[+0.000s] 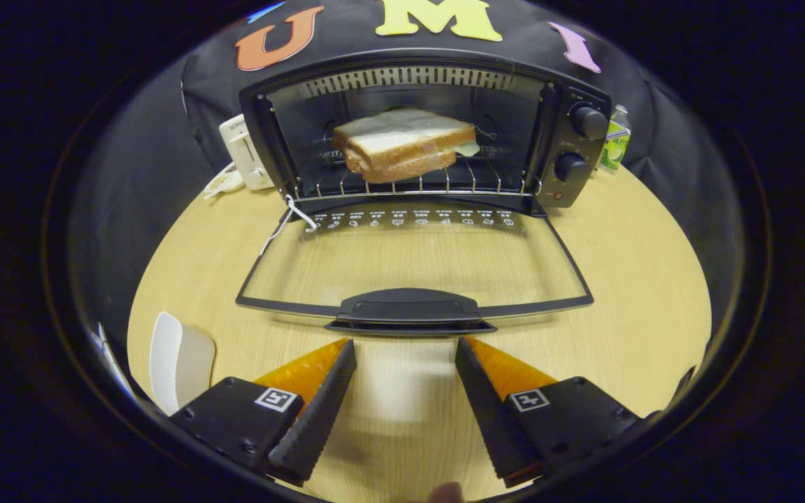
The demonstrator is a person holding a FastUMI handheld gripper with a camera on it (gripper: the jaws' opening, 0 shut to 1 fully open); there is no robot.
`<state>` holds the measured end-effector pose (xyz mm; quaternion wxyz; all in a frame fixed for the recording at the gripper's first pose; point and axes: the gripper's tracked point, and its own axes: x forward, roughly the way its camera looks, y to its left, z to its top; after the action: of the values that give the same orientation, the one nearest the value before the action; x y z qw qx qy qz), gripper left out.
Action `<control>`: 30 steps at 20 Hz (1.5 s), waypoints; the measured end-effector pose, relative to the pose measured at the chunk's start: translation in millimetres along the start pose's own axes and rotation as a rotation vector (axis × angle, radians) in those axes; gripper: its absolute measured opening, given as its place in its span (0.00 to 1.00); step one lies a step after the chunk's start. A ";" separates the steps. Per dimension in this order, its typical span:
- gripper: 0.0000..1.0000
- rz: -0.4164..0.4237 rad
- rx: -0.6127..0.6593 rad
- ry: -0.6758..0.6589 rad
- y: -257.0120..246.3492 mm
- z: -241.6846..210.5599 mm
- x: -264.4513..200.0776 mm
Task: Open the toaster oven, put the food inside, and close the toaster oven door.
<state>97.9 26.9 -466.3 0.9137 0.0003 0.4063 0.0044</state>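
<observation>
Just short of the lowered door's handle (pixel 408 307), the claw (pixel 406 344) hovers level, spread wide, holding nothing.

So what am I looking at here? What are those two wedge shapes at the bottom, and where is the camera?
The camera rides on a hand-held claw that a person carries; there is no robot arm. The two wedges are its fingers, seen from behind, spread open and holding nothing. Just ahead of them lies the handle of the toaster oven's glass door, folded down flat over the wooden table. Beyond it, inside the toaster oven, a sandwich sits on the wire rack. A white plate lies beside the left finger. Closing the door is what remains.
</observation>
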 end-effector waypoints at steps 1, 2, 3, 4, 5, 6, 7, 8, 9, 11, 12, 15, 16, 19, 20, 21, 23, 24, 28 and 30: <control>0.95 -0.003 0.005 0.002 0.1 0.3 0.7; 0.95 -0.003 0.017 0.006 0.4 1.7 -0.8; 0.95 0.001 0.031 0.014 1.1 2.5 -2.3; 0.95 0.006 0.050 0.020 1.8 5.0 -5.1; 0.95 0.011 0.060 0.020 2.3 6.8 -9.3; 0.95 0.012 0.063 0.012 2.3 10.0 -12.8; 0.95 0.013 0.064 0.001 2.7 13.2 -17.8; 0.95 0.012 0.066 -0.012 3.1 15.7 -23.5; 0.95 0.011 0.073 -0.022 3.4 19.7 -28.9; 0.95 0.011 0.085 -0.043 4.1 28.3 -40.4; 0.95 0.010 0.082 -0.059 5.0 34.4 -46.9; 0.95 -0.004 0.027 -0.168 5.9 63.7 -69.6; 0.95 -0.009 0.005 -0.202 5.5 75.4 -78.1; 0.95 0.007 -0.010 -0.284 15.0 104.2 -113.3; 0.95 0.013 -0.011 -0.314 18.0 113.3 -128.2; 0.95 0.015 -0.013 -0.341 18.0 121.4 -138.8; 0.95 0.021 -0.020 -0.401 20.2 142.0 -167.7; 0.95 0.023 -0.021 -0.437 18.4 156.8 -181.7; 0.95 0.037 0.008 -0.596 15.0 203.1 -258.7; 0.95 0.038 0.036 -0.677 11.5 224.6 -302.4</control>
<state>62.0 36.6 -91.2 0.9964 0.0256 0.0795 0.0137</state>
